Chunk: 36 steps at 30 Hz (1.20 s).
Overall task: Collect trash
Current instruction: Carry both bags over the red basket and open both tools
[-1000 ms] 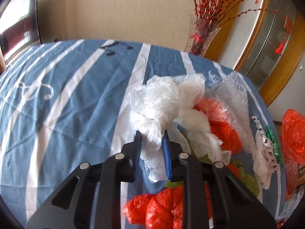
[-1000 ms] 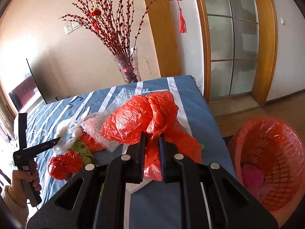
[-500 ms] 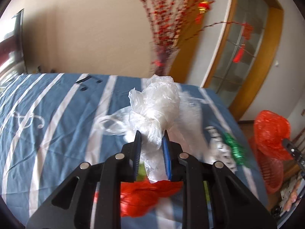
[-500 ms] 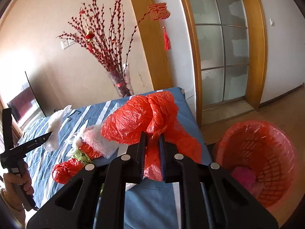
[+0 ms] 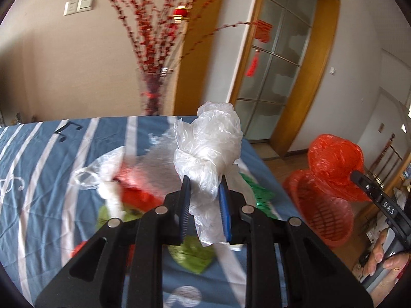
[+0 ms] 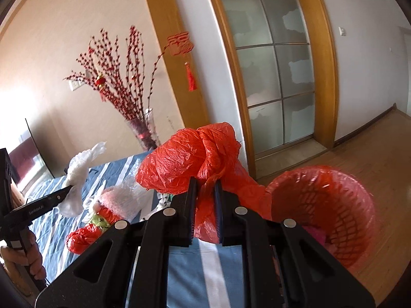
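My left gripper (image 5: 204, 182) is shut on a knotted clear plastic bag (image 5: 209, 143), held up above the blue striped table (image 5: 38, 159). My right gripper (image 6: 205, 183) is shut on a crumpled red plastic bag (image 6: 185, 163), raised near the table's right edge. A red mesh waste basket (image 6: 323, 205) lined with red plastic stands on the floor to the right of the table; in the left wrist view the basket (image 5: 321, 205) sits beyond the table edge, with the red bag (image 5: 336, 164) above it. In the right wrist view the clear bag (image 6: 77, 177) hangs at the left.
More trash lies on the table: bubble wrap over something red (image 5: 143, 174), a green wrapper (image 5: 190, 254), a small red bag (image 6: 82, 238) and a green packet (image 5: 259, 197). A glass vase of red branches (image 6: 143, 133) stands at the table's far end. Wooden floor (image 6: 372, 148) lies to the right.
Both grippers have swung right toward the basket with their bags. The clear bag has risen off the pile on the table. The basket now looms larger in both views.
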Available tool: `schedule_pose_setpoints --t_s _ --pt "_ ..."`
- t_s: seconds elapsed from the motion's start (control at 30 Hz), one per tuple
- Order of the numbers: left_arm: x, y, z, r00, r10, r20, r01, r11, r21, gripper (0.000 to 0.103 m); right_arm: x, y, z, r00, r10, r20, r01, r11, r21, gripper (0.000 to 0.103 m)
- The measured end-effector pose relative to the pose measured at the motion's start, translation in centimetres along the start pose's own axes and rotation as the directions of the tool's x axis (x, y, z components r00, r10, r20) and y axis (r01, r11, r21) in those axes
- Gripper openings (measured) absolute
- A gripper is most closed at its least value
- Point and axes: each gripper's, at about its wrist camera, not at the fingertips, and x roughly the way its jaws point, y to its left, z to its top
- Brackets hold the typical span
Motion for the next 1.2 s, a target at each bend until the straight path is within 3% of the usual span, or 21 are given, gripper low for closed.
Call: schedule_pose_setpoints --t_s 0.63,1.2 --pt "3.0 -10.8 -1.4 0.983 -0.168 -0.069 0.174 0.980 0.096 0.022 -3.4 -6.8 -0.3 0.990 -0.115 0.076 0.108 0.989 0.100 0.013" --pt "7.1 -18.3 -3.2 0.950 -0.270 -0.158 0.292 0.947 0.134 0.022 -4.2 -12.9 -0.9 0.975 -0.205 0.091 0.183 0.961 0.206 0.014"
